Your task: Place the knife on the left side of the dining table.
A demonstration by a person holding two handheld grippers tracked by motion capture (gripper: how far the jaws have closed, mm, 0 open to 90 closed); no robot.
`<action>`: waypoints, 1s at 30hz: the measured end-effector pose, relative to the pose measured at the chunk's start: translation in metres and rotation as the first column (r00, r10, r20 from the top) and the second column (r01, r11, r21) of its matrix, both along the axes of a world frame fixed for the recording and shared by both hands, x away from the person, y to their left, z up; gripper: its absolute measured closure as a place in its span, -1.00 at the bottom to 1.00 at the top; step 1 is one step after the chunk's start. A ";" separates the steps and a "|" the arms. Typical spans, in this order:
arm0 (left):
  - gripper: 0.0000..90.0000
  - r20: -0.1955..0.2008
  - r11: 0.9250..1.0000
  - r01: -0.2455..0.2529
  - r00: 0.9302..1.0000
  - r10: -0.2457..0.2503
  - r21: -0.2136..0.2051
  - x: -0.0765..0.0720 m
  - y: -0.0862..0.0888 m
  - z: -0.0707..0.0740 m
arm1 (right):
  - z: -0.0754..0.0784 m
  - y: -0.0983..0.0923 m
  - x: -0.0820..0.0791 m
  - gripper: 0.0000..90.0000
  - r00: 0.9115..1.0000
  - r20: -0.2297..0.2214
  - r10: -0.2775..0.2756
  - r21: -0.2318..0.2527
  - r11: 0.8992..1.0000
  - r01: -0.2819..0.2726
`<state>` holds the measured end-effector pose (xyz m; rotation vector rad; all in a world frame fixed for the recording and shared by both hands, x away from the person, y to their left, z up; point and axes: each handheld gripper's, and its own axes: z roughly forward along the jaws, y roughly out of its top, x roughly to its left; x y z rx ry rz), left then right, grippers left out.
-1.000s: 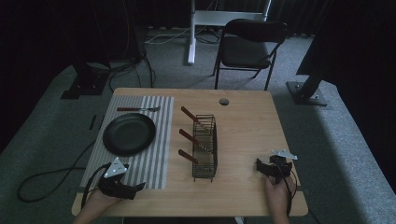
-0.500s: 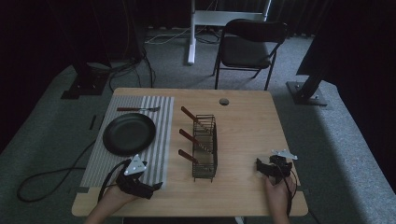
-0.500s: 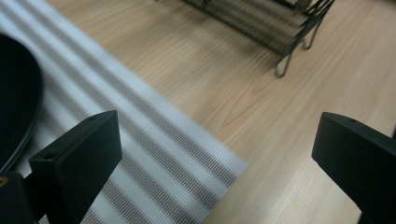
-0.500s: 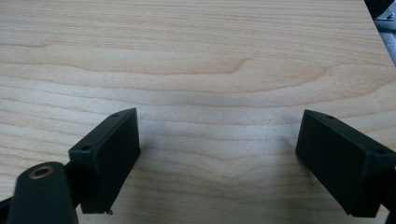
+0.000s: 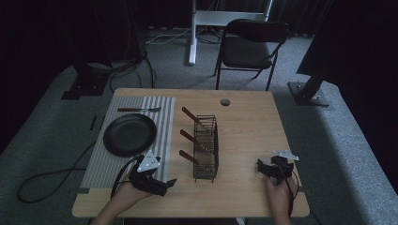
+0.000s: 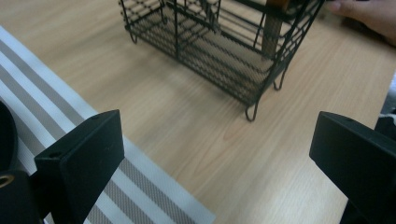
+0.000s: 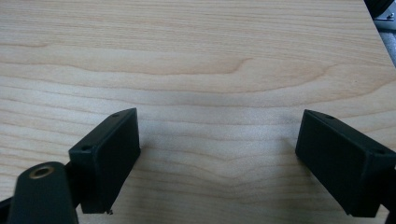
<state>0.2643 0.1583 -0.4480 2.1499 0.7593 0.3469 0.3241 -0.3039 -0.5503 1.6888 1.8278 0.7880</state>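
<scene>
Left hand-held gripper (image 5: 170, 182): jaws spread wide, nothing between them, hovering at the striped mat's (image 5: 164, 123) edge, aimed toward the wire rack (image 5: 205, 154). Right hand-held gripper (image 5: 259, 166): jaws likewise apart and empty, low over bare tabletop (image 5: 248, 122), well clear of the rack. Wooden-handled utensils (image 5: 187, 136) standing slanted in the rack; black plate (image 5: 129, 134) and fork (image 5: 138, 109) on the mat. Likely risk: light rack knocked or tipped by a careless jaw, utensils spilled.

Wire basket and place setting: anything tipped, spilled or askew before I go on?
Nothing stands out. The wire basket stands upright on the table, three wooden-handled utensils leaning in it. The black plate and a utensil lie squarely on the striped mat.
</scene>
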 end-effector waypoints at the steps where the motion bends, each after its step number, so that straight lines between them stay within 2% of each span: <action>1: -0.91 0.000 1.000 0.000 1.000 0.000 0.000 0.000 0.000 0.000 | 0.000 0.000 0.000 -0.71 1.000 0.000 0.000 0.000 1.000 0.000; 5: -0.91 0.010 1.000 -0.011 1.000 0.011 -0.007 0.001 -0.009 0.008 | 0.000 0.000 0.000 -0.72 1.000 0.000 0.000 0.000 1.000 0.000; 15: -0.91 -0.003 0.999 -0.018 1.000 0.018 -0.035 0.003 -0.026 0.020 | 0.000 0.000 0.000 -0.71 1.000 0.000 0.000 0.000 1.000 0.000; 20: -0.89 -0.010 0.997 -0.037 0.999 0.036 -0.062 0.005 -0.033 0.027 | 0.000 0.000 0.000 -0.71 1.000 0.000 0.000 0.000 1.000 0.000; 22: -0.88 -0.007 0.998 -0.042 0.999 0.042 -0.055 0.006 -0.039 0.031 | 0.000 0.000 0.000 -0.71 1.000 0.002 0.000 0.002 1.000 0.000; 26: -0.87 -0.041 0.995 -0.065 0.997 0.062 -0.072 0.009 -0.044 0.035 | 0.000 0.000 0.000 -0.71 1.000 0.001 0.000 0.002 1.000 0.000; 30: -0.78 -0.050 0.993 -0.089 0.995 0.085 -0.080 0.012 -0.048 0.036 | 0.000 0.000 0.000 -0.71 1.000 0.002 -0.001 0.002 1.000 0.001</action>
